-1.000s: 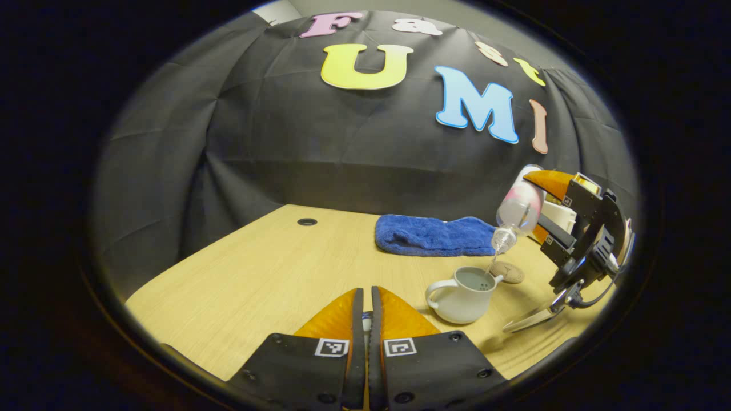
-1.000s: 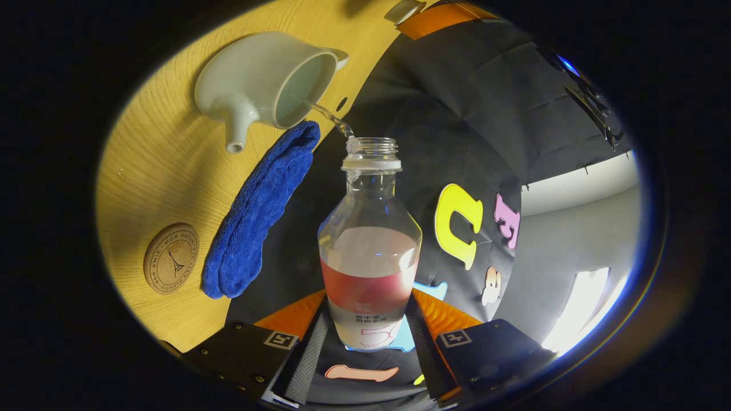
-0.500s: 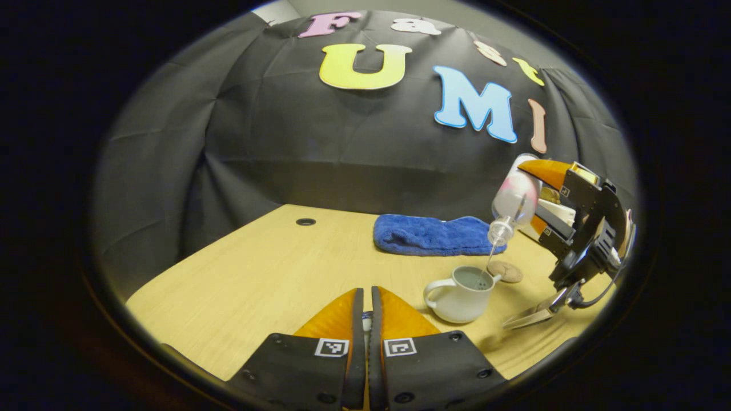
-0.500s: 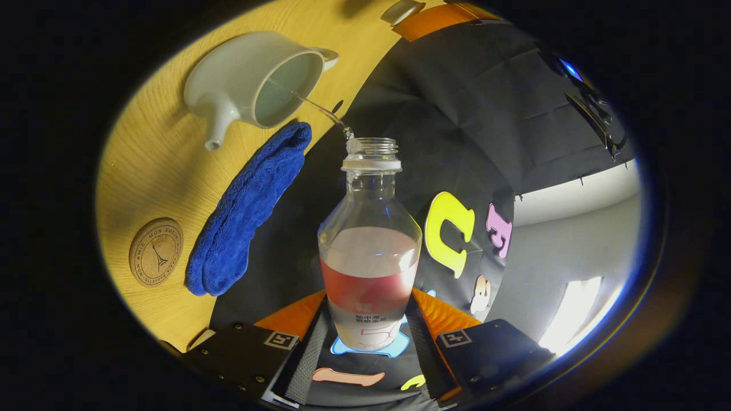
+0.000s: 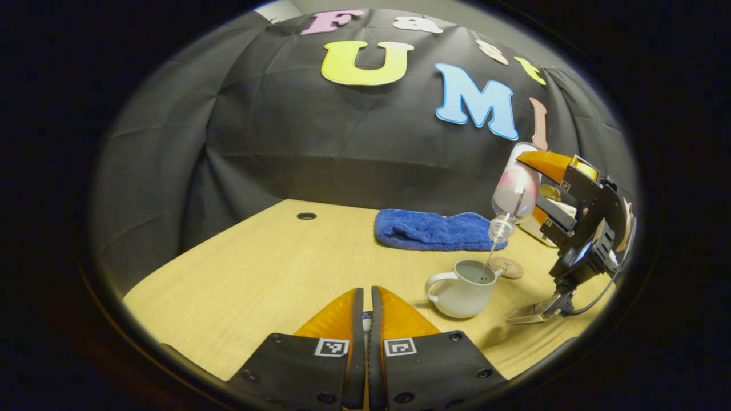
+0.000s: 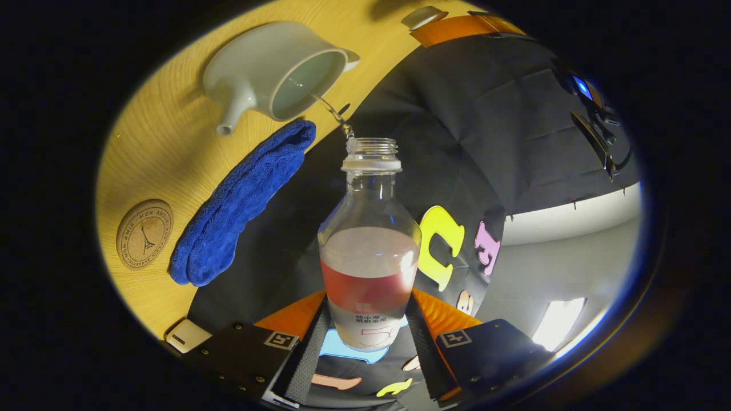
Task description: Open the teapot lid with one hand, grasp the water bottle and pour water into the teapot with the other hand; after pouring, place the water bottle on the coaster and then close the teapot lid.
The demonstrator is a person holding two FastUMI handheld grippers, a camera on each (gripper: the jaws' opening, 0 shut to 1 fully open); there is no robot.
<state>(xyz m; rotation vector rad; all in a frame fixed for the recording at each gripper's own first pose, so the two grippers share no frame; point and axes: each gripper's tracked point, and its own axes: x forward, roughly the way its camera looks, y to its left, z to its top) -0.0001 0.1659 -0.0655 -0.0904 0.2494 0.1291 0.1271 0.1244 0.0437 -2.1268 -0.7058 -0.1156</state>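
Currently pouring: right gripper (image 6: 370, 319) jaws clamp tilted water bottle (image 6: 370, 251), stream entering teapot (image 6: 274, 68) upper left. Left gripper (image 5: 365, 308) jaws nearly closed, contents unclear. Next: upright bottle, set on coaster (image 6: 144, 233) at left.

Rising a little higher above the teapot (image 5: 464, 288) than a second ago and tipping steeper: the water bottle (image 5: 515, 191) in the right gripper (image 5: 534, 188). Stretching into a longer, thinner thread between bottle mouth and teapot opening: the water stream (image 6: 334, 114). Sliding nearer into sight at the table edge: a small white block (image 6: 184, 335).
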